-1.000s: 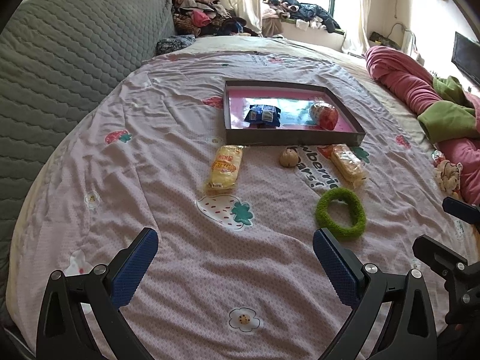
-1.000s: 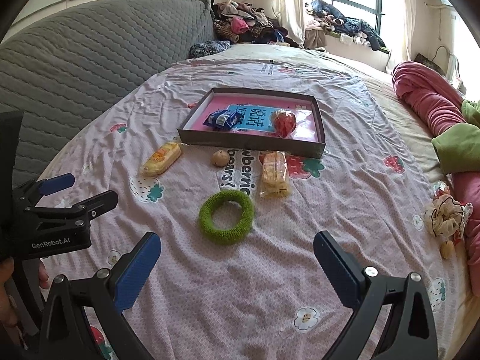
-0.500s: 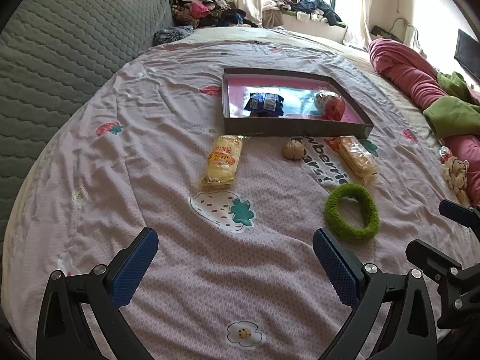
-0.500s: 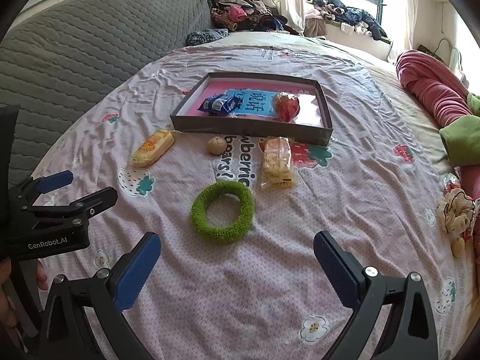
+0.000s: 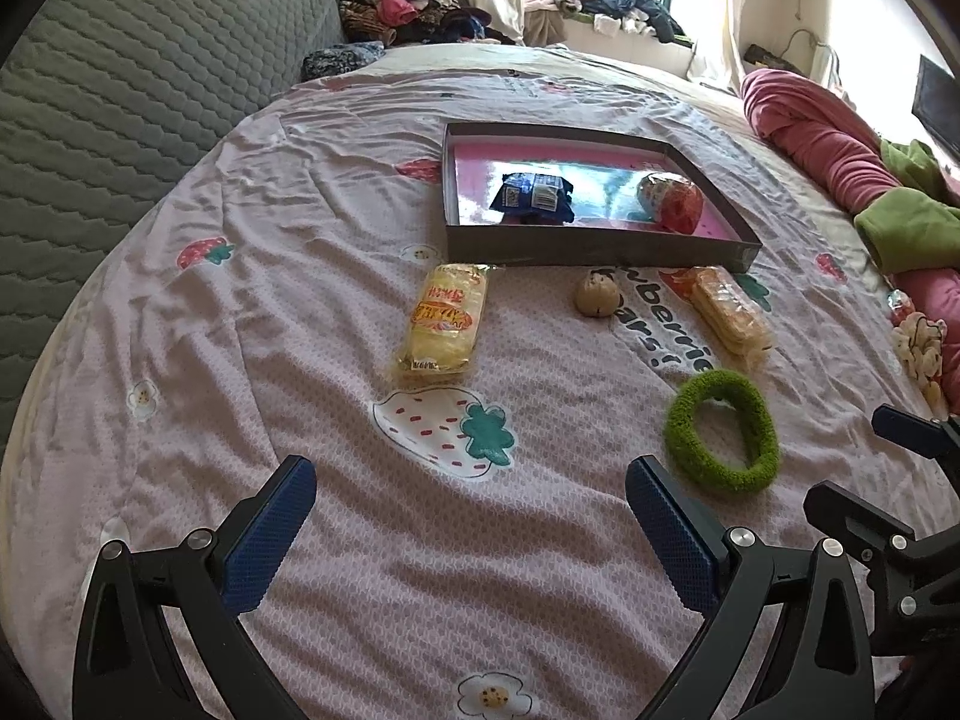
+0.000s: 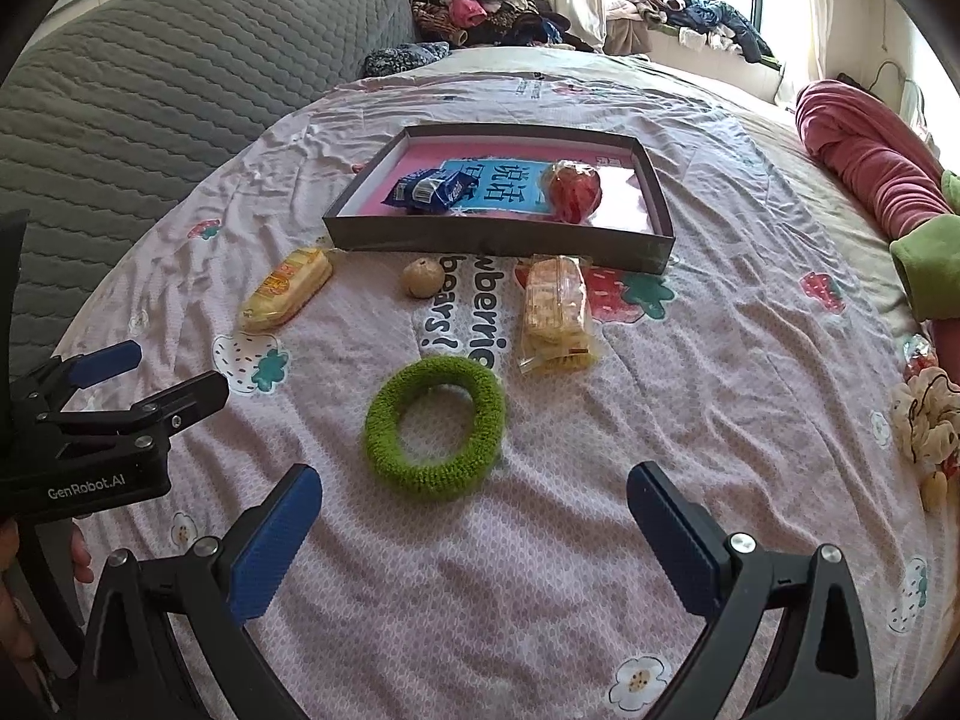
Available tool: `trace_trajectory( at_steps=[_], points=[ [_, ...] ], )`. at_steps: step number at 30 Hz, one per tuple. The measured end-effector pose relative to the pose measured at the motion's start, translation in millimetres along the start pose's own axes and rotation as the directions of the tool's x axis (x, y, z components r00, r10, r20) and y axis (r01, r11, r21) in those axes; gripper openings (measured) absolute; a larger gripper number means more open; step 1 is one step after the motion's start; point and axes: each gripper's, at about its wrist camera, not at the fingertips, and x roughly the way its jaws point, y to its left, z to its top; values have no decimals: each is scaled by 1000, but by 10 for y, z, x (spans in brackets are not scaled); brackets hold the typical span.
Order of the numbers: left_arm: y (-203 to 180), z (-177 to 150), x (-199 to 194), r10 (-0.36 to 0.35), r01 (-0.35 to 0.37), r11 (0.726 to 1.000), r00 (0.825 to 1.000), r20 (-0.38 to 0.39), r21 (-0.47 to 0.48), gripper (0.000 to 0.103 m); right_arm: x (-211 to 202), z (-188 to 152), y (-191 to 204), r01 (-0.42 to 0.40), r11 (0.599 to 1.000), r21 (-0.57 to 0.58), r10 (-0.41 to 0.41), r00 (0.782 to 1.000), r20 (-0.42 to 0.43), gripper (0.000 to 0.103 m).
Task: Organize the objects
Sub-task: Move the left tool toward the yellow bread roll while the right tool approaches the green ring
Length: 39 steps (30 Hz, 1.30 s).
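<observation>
A shallow dark box with a pink floor lies mid-bed, holding a blue snack packet and a red wrapped ball. In front of it lie a yellow cake packet, a small beige ball, a cracker packet and a green fuzzy ring. My left gripper is open over the sheet, short of the cake packet. My right gripper is open just short of the ring.
A grey quilted headboard runs along the left. Rolled pink and green bedding lies at the right, with a small plush flower near the edge. Clothes pile up by the window.
Both grippers have moved forward and lower toward the objects, which look larger and closer now. Both stay open; nothing on the bed has shifted.
</observation>
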Motion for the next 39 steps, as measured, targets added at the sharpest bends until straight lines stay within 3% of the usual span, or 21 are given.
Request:
trace_trajectory(
  at_steps=[39],
  points=[
    [50, 235, 639, 0, 0, 1000, 998, -56, -6, 103, 533, 126, -172, 35, 998, 50, -32, 998, -59, 103]
  ],
)
